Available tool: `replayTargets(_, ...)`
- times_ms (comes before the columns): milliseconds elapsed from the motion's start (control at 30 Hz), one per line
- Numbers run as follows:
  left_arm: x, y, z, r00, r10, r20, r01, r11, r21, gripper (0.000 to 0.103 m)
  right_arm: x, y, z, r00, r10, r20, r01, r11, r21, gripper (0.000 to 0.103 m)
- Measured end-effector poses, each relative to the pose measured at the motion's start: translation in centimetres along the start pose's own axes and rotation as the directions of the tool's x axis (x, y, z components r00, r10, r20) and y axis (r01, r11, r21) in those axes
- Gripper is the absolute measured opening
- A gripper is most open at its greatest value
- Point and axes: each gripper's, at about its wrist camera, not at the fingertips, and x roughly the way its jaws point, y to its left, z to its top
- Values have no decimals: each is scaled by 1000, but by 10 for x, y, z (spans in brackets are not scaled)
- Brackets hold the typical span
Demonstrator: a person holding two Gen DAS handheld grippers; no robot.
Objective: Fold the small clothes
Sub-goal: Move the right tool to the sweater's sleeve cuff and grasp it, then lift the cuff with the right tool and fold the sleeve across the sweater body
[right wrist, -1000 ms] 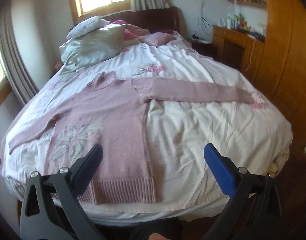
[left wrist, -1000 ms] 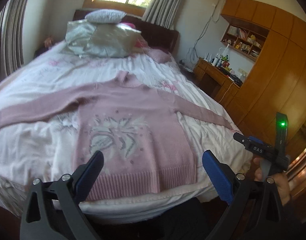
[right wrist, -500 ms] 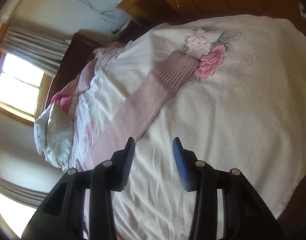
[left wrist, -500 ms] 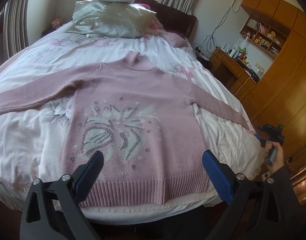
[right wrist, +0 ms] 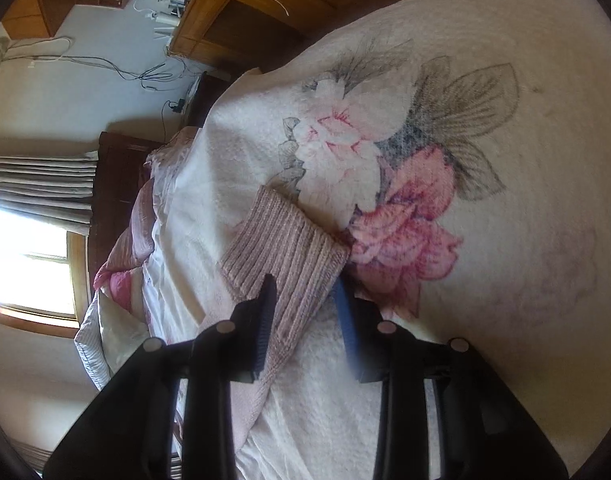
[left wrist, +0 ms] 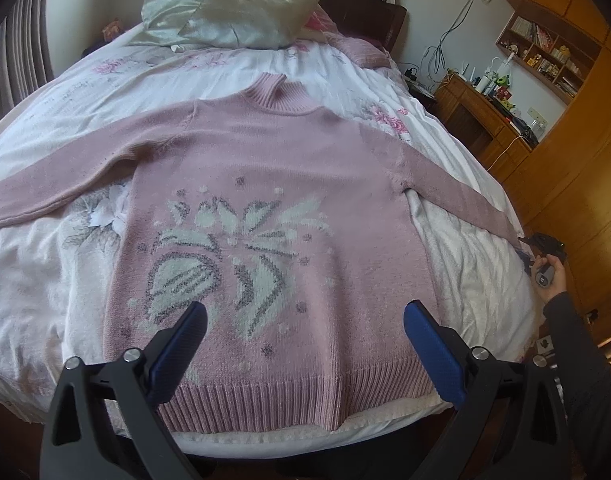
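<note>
Left gripper (left wrist: pixel 301 344): my near reference, its blue-padded jaws spread wide and holding nothing, hovering over the foot of the bed.

Sweater (left wrist: pixel 273 248): pink knit, laid flat and face up on the bed (left wrist: pixel 57 288), ribbed hem nearest me, at the foot edge. A white and grey flower pattern covers the chest. The collar (left wrist: pixel 279 94) points toward the headboard; both sleeves spread out to the sides.

Right gripper (right wrist: pixel 303 286): seen from its own camera, its jaws are drawn narrow and straddle the right sleeve just behind the ribbed cuff (right wrist: pixel 283 250). The knit fills the gap between the pads — I cannot tell whether they are pressing on it yet. In the left view this gripper sits at the bed's right edge, where the sleeve ends, held in my hand (left wrist: pixel 551 276) in a dark sleeve.

Bedspread: white, textured, printed with pink and white flowers; one such print (right wrist: pixel 385 184) lies just beyond the cuff.

Pillows (left wrist: pixel 241 12): silvery satin ones stacked at the head of the bed, a striped one on top, against a dark headboard (left wrist: pixel 381 16).

Desk (left wrist: pixel 481 116): wooden, right of the bed, cluttered with small items too fine to identify.

Wardrobe (left wrist: pixel 577 168): orange-brown wood along the right wall, with open shelves (left wrist: pixel 545 52) above the desk.

Curtains (right wrist: pixel 41 188): pleated, beside a bright window (right wrist: pixel 25 256).
</note>
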Motion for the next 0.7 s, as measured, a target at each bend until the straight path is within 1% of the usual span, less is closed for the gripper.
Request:
replayTargets(100, 8, 5, 3, 1000, -23, -21, 22, 999, -27, 99, 9, 4, 5, 1000, -10, 0, 10, 1000, -16, 25)
replayTargets(167, 13, 7, 4, 999, -27, -31, 26, 999, -37, 99, 12, 6, 7, 1000, -9, -5, 9, 1000, -18, 19)
replayTargets(200, 14, 9, 5, 999, -29, -33, 28, 999, -41, 99, 12, 9, 7, 1000, -10, -4, 10, 1000, -23, 16)
replayTargets(233, 15, 10, 5, 999, -33, -33, 32, 998, -46, 99, 14, 15, 8, 1000, -13, -2, 13, 999, -34, 8)
replayTargets(333, 15, 17, 6, 998, -45, -35, 43, 997, -62, 99, 4, 36, 4, 1000, -6, 23, 8, 996, -94, 6)
replayTargets(433, 14, 25, 10, 997, -66, -37, 63, 994, -87, 99, -15, 74, -7, 998, 16, 54, -5, 979, -204, 5)
replayTargets(500, 12, 30, 13, 997, -71, -33, 67, 993, -93, 99, -30, 106, -21, 997, 48, 60, -29, 957, -290, 5)
replayTargets(567, 11, 34, 19, 997, -68, -32, 65, 994, -92, 99, -44, 143, -41, 995, 85, 60, -56, 925, -376, 5)
replayTargets(600, 9, 35, 21, 997, -73, -30, 70, 993, -90, 99, -52, 164, -53, 993, 110, 54, -77, 904, -420, 5)
replayTargets(700, 3, 40, 30, 996, -89, -12, 88, 993, -84, 99, -70, 211, -92, 987, 154, 34, -113, 840, -530, 5)
